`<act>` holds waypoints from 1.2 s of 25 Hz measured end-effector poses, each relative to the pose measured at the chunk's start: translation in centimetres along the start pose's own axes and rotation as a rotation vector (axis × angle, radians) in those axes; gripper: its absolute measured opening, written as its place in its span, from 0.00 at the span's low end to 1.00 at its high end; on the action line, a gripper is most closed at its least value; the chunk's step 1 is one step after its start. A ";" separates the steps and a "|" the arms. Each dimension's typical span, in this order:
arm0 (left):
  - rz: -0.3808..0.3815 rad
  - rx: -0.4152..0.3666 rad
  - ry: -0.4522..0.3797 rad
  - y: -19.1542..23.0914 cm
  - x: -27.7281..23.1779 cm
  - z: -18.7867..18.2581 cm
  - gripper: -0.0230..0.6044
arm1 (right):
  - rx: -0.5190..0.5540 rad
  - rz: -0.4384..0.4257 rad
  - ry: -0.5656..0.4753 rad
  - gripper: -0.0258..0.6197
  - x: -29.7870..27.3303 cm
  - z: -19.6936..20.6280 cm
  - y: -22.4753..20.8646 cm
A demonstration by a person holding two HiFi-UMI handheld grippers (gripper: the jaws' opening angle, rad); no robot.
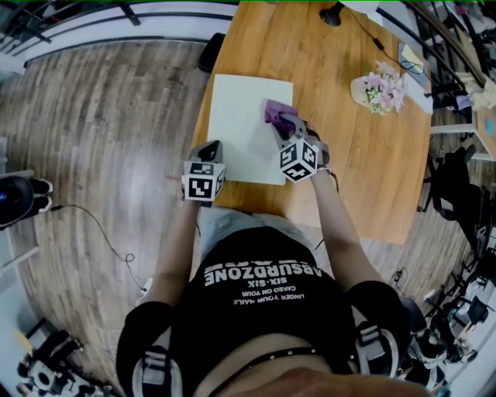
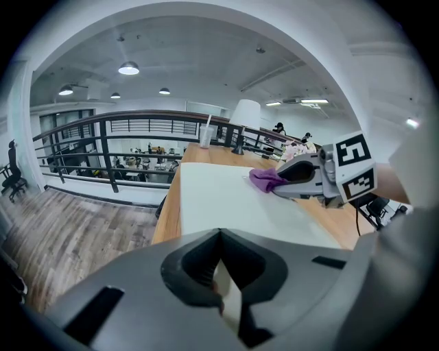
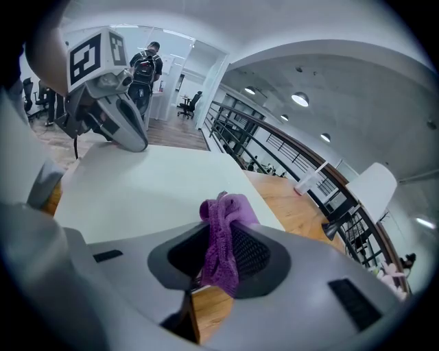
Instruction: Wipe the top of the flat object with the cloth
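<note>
A flat white board (image 1: pixel 242 116) lies on the wooden table (image 1: pixel 364 170) near its left edge. My right gripper (image 1: pixel 288 128) is shut on a bunched purple cloth (image 1: pixel 276 112) that rests on the board's right side. In the right gripper view the cloth (image 3: pixel 223 240) hangs between the jaws of the right gripper (image 3: pixel 221 226) over the board (image 3: pixel 151 185). My left gripper (image 1: pixel 205 174) is at the board's near left corner. In the left gripper view the left gripper (image 2: pixel 220 240) is shut on the board's near edge (image 2: pixel 230 291), and the cloth (image 2: pixel 264 179) shows ahead.
A bunch of pink flowers (image 1: pixel 380 89) lies at the table's right. A black lamp base (image 1: pixel 332 14) with a cable stands at the far end beside a cup with a straw (image 2: pixel 205 136). A railing (image 2: pixel 103 137) and wooden floor lie left of the table.
</note>
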State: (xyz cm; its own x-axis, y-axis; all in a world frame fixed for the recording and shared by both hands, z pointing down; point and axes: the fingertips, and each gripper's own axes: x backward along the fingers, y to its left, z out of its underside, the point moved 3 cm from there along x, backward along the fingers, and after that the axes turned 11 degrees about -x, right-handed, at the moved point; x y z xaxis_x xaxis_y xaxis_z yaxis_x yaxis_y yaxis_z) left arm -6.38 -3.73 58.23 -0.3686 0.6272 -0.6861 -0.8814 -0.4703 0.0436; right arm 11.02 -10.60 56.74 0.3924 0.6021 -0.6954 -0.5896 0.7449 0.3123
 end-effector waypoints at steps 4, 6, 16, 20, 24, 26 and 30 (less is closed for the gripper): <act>-0.003 0.000 -0.008 0.1 -0.1 -0.2 0.06 | -0.001 -0.008 0.001 0.20 0.5 0.3 0.6; -0.003 0.001 -0.004 0.0 0.0 -0.2 0.06 | 0.001 -0.012 0.002 0.20 0.8 0.4 0.9; 0.000 0.009 -0.011 0.2 0.1 0.2 0.06 | -0.019 -0.061 0.009 0.20 2.3 0.7 2.8; 0.005 0.012 -0.006 0.3 0.0 0.2 0.06 | -0.021 -0.086 0.012 0.20 2.8 0.9 3.5; 0.004 0.010 -0.001 0.2 -0.1 0.1 0.06 | -0.018 -0.133 0.026 0.20 3.7 1.3 4.4; 0.003 0.006 0.000 0.2 -0.2 0.0 0.06 | -0.019 -0.163 0.032 0.20 4.2 1.5 4.8; 0.004 0.005 0.000 0.3 -0.2 0.0 0.06 | -0.042 -0.214 0.037 0.20 5.0 1.8 5.6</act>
State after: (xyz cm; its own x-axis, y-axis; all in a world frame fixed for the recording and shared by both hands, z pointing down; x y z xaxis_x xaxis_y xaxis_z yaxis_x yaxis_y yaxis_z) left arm -6.54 -4.02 58.37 -0.3716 0.6253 -0.6862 -0.8816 -0.4695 0.0497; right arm 10.90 -2.90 56.17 0.4863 0.4201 -0.7662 -0.5248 0.8415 0.1283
